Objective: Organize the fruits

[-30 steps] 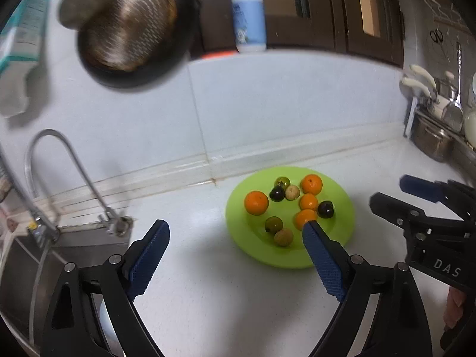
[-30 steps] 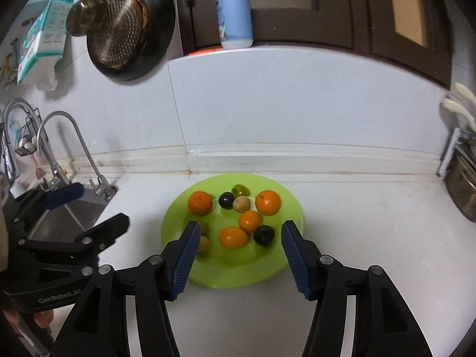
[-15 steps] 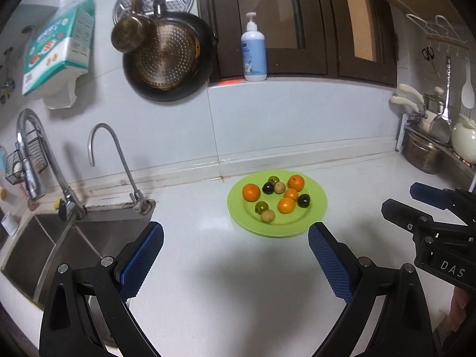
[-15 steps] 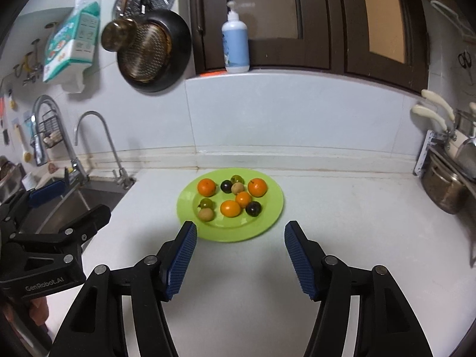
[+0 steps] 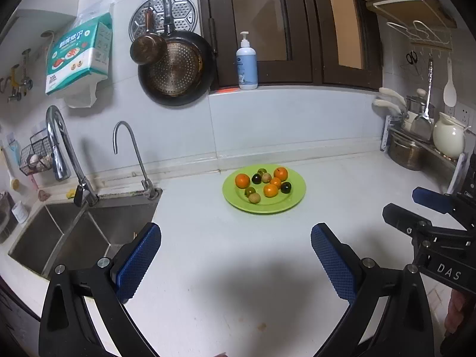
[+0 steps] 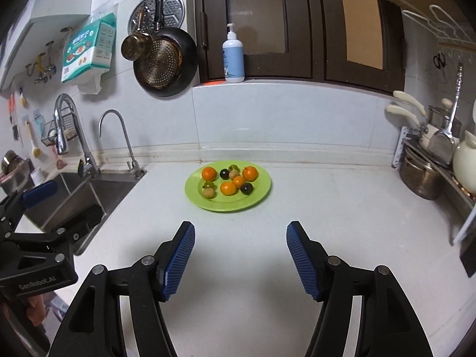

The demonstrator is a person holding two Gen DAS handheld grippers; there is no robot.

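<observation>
A lime-green plate sits on the white counter near the back wall. On it lie several small fruits: oranges, dark plums, green ones and tan ones. My left gripper hovers well in front of the plate, its jaws opening wide with nothing between them. My right gripper is also short of the plate, jaws opening and empty. Each gripper shows at the edge of the other's view.
A steel sink with two faucets lies left of the plate. A pot and dish rack stand at the right. A soap bottle stands on the window ledge. Pans hang on the wall.
Both grippers have pulled back and up from the plate, which now looks smaller and farther. Both pairs of jaws stand wider apart than before.
</observation>
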